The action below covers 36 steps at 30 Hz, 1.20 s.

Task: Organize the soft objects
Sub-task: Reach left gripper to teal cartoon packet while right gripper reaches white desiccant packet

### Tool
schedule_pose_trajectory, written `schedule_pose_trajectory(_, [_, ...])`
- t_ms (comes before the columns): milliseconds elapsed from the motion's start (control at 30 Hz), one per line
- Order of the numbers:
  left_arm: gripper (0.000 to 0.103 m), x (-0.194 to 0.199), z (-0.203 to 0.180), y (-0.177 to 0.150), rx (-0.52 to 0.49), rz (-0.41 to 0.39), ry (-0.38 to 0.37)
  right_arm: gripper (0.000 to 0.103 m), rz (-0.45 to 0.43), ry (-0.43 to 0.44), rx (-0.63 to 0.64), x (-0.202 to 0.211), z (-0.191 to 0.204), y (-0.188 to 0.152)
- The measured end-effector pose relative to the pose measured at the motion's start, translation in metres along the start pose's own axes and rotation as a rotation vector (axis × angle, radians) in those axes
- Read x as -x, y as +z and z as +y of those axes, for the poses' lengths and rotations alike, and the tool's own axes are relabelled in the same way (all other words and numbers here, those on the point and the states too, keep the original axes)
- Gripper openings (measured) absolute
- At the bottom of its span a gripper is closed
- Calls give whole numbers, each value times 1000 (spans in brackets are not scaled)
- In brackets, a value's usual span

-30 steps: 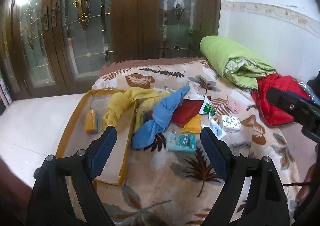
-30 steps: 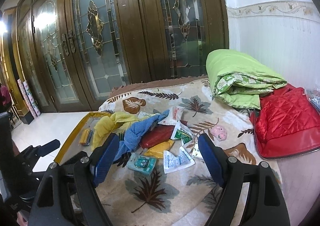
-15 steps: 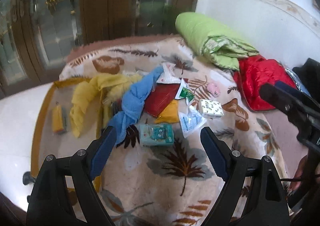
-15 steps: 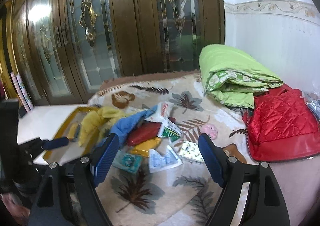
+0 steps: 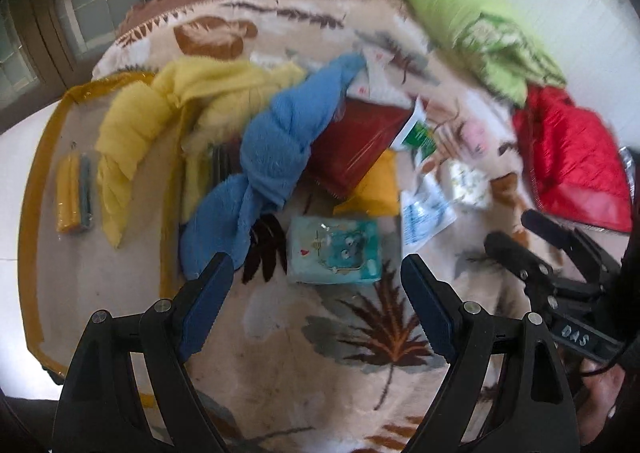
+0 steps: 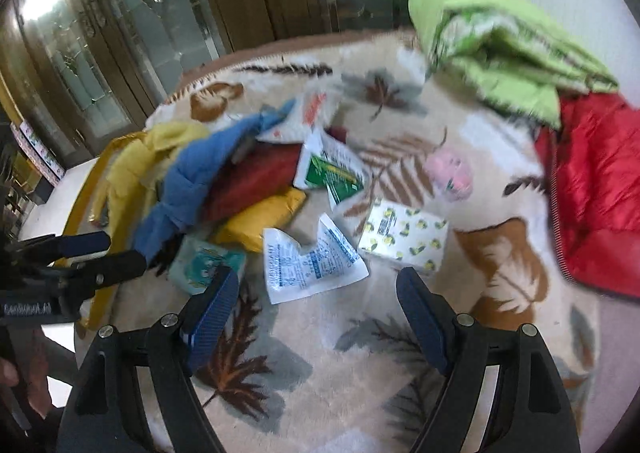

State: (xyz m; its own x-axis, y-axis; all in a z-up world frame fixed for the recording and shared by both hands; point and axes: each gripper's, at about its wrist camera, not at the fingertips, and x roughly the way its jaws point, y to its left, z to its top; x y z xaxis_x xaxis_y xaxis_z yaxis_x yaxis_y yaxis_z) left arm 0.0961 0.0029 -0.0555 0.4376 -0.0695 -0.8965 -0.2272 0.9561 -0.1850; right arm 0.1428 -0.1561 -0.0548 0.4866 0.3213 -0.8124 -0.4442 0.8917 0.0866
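— Both tools are empty: our left gripper (image 5: 316,277) and right gripper (image 6: 316,289) have jaws spread apart, hovering over the leaf-print blanket (image 5: 360,337).

— So we're at the approach step. The blue towel (image 5: 276,157) lies knotted beside the yellow cloth (image 5: 136,125), which drapes over the yellow-rimmed tray (image 5: 32,213).

— Next, we'd judge, we lower onto one cloth and close on a thick fold.
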Motion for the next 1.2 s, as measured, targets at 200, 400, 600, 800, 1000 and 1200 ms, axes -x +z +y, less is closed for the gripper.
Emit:
schedule_pose_trajectory(200, [86,-29,-5,0,-24,73,38,82,80,41,-12,-38,-14,-4])
schedule_pose_trajectory(400, [86,-53,-12,3,-78,138,98,82,97,34,22,-53,-16,-4])
schedule_pose_trajectory(600, [86,-68,-4,4,-85,169,142,82,108,50,136,-65,-2,4])
schedule_pose_trajectory(800, [86,-74,1,5,-77,174,147,82,127,56,149,-74,-1,8])
schedule_pose_trajectory(1000, [86,-79,2,3,-67,166,151,82,142,49,176,-80,4,9])
schedule_pose_trajectory(1200, [86,-73,4,-2,-62,137,164,82,117,58,165,-71,3,12])
